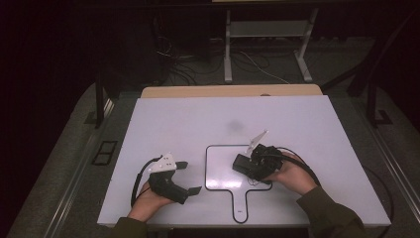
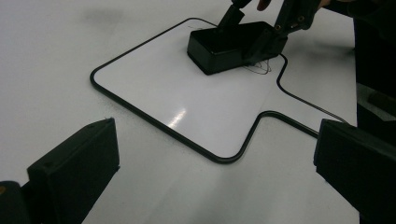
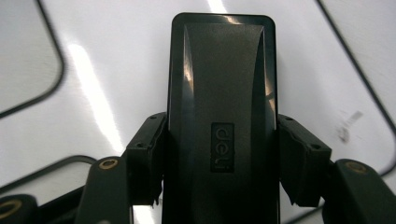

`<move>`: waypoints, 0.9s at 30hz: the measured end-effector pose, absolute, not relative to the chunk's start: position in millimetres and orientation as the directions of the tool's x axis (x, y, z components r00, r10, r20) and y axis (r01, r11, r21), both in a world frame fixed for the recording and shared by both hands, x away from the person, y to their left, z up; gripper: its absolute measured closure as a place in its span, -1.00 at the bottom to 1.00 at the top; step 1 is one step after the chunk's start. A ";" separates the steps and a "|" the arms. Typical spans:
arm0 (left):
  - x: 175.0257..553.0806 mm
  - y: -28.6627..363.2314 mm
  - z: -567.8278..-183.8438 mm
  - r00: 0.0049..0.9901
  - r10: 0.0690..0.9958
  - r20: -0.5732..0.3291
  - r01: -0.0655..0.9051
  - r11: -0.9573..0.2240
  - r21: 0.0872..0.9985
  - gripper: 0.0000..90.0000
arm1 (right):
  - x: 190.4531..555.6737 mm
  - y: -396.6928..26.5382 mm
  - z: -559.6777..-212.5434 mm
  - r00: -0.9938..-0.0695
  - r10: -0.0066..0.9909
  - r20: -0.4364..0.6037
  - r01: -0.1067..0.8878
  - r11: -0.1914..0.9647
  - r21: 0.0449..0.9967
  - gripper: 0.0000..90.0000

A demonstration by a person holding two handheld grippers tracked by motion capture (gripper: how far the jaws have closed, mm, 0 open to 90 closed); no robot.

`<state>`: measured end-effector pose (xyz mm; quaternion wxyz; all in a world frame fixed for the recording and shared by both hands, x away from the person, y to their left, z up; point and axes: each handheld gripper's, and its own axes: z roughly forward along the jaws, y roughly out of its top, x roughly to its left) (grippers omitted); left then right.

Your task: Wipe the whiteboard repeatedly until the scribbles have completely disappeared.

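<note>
We are holding the left hand-held gripper low over the near left part of the white table, its two black jaws standing wide apart with nothing between them, and our left hand is wrapping its handle from below. In the left gripper view we are looking across bare table at the small whiteboard, a glossy white paddle-shaped board with a thin black rim, lying flat just beyond the jaws. We are keeping the right hand-held gripper over that whiteboard, our right hand behind it, and its jaws are pressing on both long sides of a black eraser, a rectangular block with "deli" stamped on its top. The eraser is sitting on the whiteboard near its right side, beside some faint scribbled marks. Farther off, a wooden strip is edging the table's far side, and beyond it cables are lying on the dark floor.
</note>
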<state>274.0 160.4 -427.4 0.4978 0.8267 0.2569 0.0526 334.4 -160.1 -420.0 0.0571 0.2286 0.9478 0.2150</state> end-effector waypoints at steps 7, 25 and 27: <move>273.8 160.8 -427.1 0.862 0.478 -0.170 0.373 -0.369 0.851 -1.00 | 333.3 -158.8 -419.4 -0.907 0.419 -0.026 0.370 0.827 0.422 -0.14; 273.8 160.0 -427.4 0.864 0.476 -0.165 0.368 -0.373 0.852 -1.00 | 371.4 -184.5 -419.3 -0.803 0.589 -0.092 0.505 0.754 0.420 -0.14; 274.0 160.1 -427.6 0.863 0.477 -0.166 0.369 -0.372 0.852 -1.00 | 378.0 -185.3 -419.2 -0.795 0.598 -0.103 0.512 0.752 0.415 -0.14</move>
